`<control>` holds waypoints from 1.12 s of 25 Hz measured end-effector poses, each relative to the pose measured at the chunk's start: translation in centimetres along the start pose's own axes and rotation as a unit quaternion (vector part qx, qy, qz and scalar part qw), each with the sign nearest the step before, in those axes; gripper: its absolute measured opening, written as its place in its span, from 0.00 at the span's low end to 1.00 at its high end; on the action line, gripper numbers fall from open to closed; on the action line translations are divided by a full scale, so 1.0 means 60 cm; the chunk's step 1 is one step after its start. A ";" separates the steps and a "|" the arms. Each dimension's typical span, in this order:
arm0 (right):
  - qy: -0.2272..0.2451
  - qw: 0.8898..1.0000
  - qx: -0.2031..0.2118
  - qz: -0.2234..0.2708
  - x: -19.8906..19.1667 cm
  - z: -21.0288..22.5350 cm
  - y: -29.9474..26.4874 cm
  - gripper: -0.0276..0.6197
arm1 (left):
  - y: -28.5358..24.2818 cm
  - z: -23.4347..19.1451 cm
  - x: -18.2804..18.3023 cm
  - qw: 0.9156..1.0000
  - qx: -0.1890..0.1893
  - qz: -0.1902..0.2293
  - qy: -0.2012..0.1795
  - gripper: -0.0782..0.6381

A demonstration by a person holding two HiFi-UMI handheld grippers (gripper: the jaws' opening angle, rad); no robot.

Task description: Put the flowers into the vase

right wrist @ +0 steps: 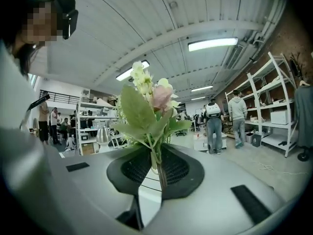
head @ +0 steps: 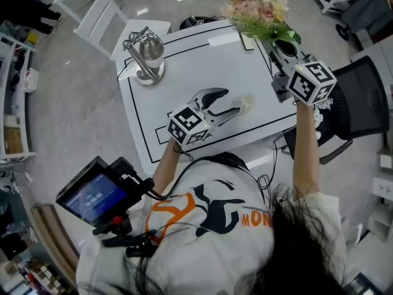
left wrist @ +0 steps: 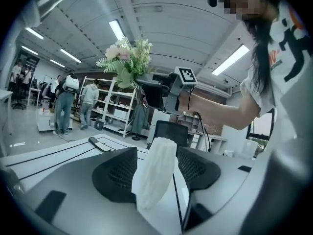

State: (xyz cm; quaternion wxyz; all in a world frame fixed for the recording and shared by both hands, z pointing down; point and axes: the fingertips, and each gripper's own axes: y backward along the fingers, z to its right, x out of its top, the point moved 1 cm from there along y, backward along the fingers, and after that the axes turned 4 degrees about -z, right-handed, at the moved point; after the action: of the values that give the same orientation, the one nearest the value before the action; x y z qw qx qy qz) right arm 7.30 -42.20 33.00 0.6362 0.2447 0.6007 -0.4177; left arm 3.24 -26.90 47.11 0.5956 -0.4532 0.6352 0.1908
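Note:
A bunch of pink and cream flowers point(head: 258, 8) with green leaves hangs above the table's far right corner. My right gripper point(head: 284, 47) is shut on its stems. In the right gripper view the stems point(right wrist: 157, 163) are pinched between the pads and the blooms point(right wrist: 149, 102) rise above them. A small white ribbed vase point(head: 246, 103) stands on the white table point(head: 202, 60), just at the tips of my left gripper point(head: 232, 104). In the left gripper view the vase point(left wrist: 154, 177) sits between the spread jaws of the left gripper point(left wrist: 157, 166); the jaws are open.
A silver metal jug point(head: 146, 53) stands at the table's far left. A small flat card point(head: 247, 40) lies near the far edge. A black office chair point(head: 362, 97) is right of the table, a white chair point(head: 98, 14) beyond it. A screen on a stand point(head: 98, 195) is at near left.

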 end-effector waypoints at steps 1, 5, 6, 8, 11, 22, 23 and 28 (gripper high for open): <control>-0.001 1.000 -0.007 0.005 0.003 -0.003 0.012 0.13 | -0.005 0.006 -0.001 1.000 -0.006 -0.005 -0.011 0.48; -0.015 0.999 -0.023 0.035 0.016 -0.019 0.055 0.13 | -0.024 0.020 0.013 0.999 -0.022 -0.002 -0.026 0.50; -0.021 0.999 -0.025 0.044 0.019 -0.024 0.064 0.13 | -0.028 0.024 0.016 0.999 -0.029 -0.003 -0.029 0.50; -0.033 0.997 -0.027 0.064 0.021 -0.034 0.080 0.13 | -0.036 0.032 0.018 0.998 -0.042 -0.011 -0.039 0.51; -0.043 0.994 -0.022 0.103 0.026 -0.048 0.101 0.13 | -0.046 0.040 0.019 0.997 -0.049 -0.017 -0.048 0.51; -0.069 0.978 0.017 0.196 0.056 -0.128 0.134 0.13 | -0.074 0.051 0.018 0.995 -0.052 -0.032 -0.075 0.50; -0.071 0.978 0.017 0.197 0.055 -0.132 0.135 0.13 | -0.076 0.051 0.018 0.995 -0.049 -0.031 -0.075 0.50; -0.095 0.969 0.013 0.227 0.042 -0.144 0.146 0.13 | -0.080 0.046 0.015 0.996 -0.037 -0.030 -0.071 0.50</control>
State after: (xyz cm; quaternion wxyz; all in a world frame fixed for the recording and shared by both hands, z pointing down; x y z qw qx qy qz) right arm 9.52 -31.15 27.54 0.7651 0.3421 0.4609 -0.2917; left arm 8.79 -27.53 47.12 0.6274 -0.4791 0.5699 0.2283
